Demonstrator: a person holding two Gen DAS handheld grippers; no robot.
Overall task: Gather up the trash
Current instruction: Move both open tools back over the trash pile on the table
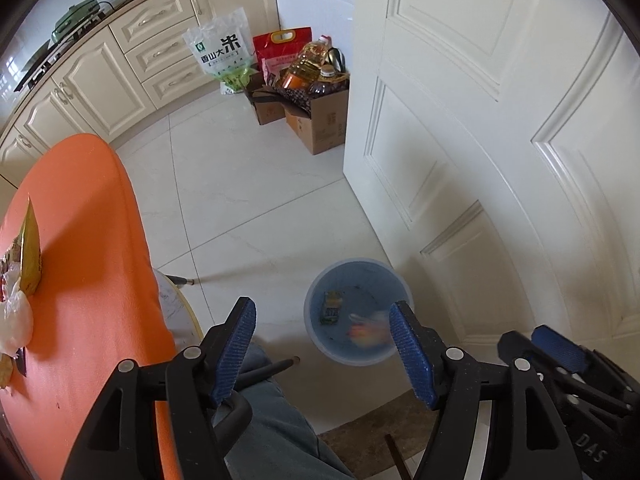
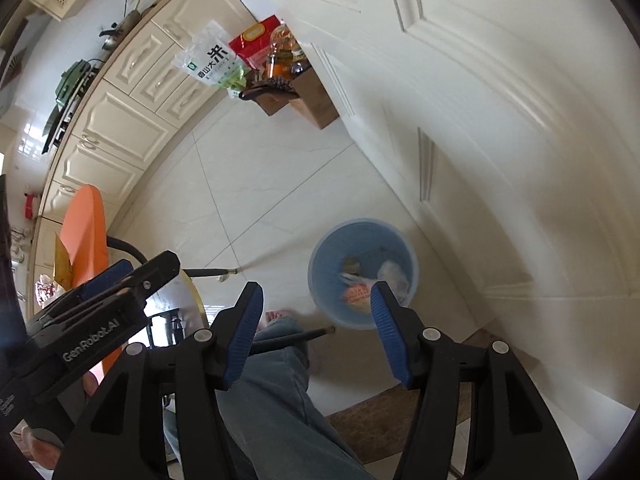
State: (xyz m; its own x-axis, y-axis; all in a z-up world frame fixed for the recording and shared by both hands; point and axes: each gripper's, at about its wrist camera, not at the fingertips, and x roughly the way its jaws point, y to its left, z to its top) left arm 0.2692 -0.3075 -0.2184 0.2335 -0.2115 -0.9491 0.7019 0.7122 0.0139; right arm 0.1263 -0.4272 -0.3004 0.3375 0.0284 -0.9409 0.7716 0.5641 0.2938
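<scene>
Both grippers hang above the blue bin (image 1: 356, 312) with jaws standing apart and nothing between the pads: left gripper (image 1: 324, 350) over the bin's near rim, right gripper (image 2: 316, 330) close beside it. Trash is already in the bin: 1 small green-yellow carton (image 1: 331, 307) lying flat on the bottom, plus a crumpled clear plastic wrapper with red-orange print (image 2: 360, 292); the wrapper is smeared in both views, possibly in mid-fall, hard to be sure.

More trash sits on the orange table (image 1: 88, 248) at far left: a gold-yellow snack bag (image 1: 30, 252) and a white crumpled plastic bag (image 1: 14, 320) just beside it. Judged handling: all light, soft, crinkly film, slippery on the flat faces, not fragile. Best taken at a crumpled fold or a sealed edge, pinched fully so it doesn't slide out.

Bin stands on white floor tile near the white door (image 1: 500, 120). Person's jeans leg (image 1: 276, 432) below the grippers.
</scene>
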